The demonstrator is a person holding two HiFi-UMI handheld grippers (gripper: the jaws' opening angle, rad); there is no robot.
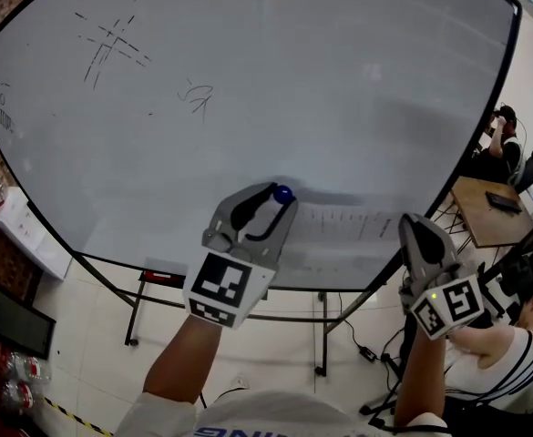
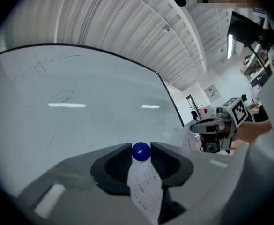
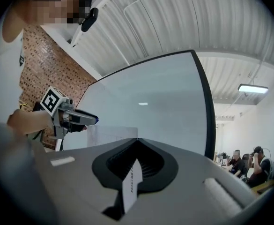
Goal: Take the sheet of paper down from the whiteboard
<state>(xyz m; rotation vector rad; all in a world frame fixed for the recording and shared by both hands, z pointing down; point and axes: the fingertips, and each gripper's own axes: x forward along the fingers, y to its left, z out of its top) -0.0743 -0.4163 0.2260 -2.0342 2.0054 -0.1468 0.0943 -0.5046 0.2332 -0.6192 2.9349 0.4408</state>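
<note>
- The left claw (image 1: 271, 204), jaws partly apart, pinches a blue magnet (image 1: 282, 193) at its tips, with a corner of the sheet of paper (image 1: 343, 222) between them.
- The right claw (image 1: 410, 226) is clamped tight on the sheet's far edge.
- The sheet stretches from the left claw toward 3 o'clock, low on the whiteboard (image 1: 248, 80).

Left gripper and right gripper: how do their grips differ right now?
On the left gripper, the fingers stand apart around a blue ball magnet with the sheet of paper tucked below it; on the right gripper, the fingers press together on the sheet alone. The left gripper holds the sheet's left end, the right gripper its right end. Both hold one sheet before the whiteboard.
</note>
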